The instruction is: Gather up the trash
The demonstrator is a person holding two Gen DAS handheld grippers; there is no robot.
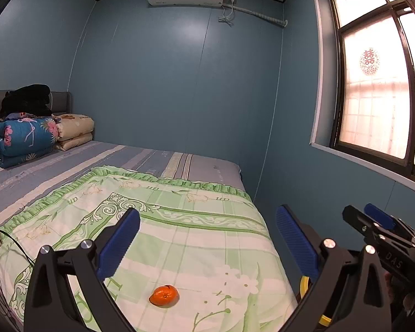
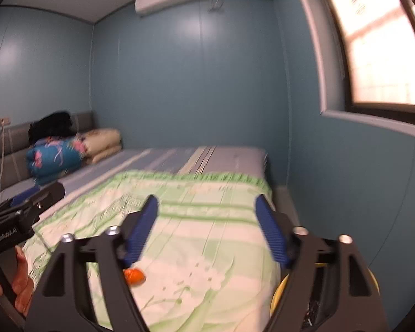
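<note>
An orange peel [image 1: 164, 296] lies on the green floral bedspread [image 1: 179, 235] near the bed's front. It also shows in the right wrist view [image 2: 135, 276], partly behind my right gripper's left finger. My left gripper [image 1: 207, 238] is open and empty, above and behind the peel. My right gripper [image 2: 207, 227] is open and empty, held over the bed's right side; it also shows in the left wrist view [image 1: 373, 221]. A yellow-rimmed bin [image 2: 280, 290] stands beside the bed, mostly hidden by the right gripper; its rim shows in the left wrist view [image 1: 304, 282].
Folded quilts [image 1: 25, 138] and dark clothes [image 1: 27, 99] are stacked at the headboard. A blue wall and a window [image 1: 379, 88] stand to the right. A black cable [image 1: 11, 243] lies at the bed's left edge. The left gripper shows in the right wrist view [image 2: 22, 207].
</note>
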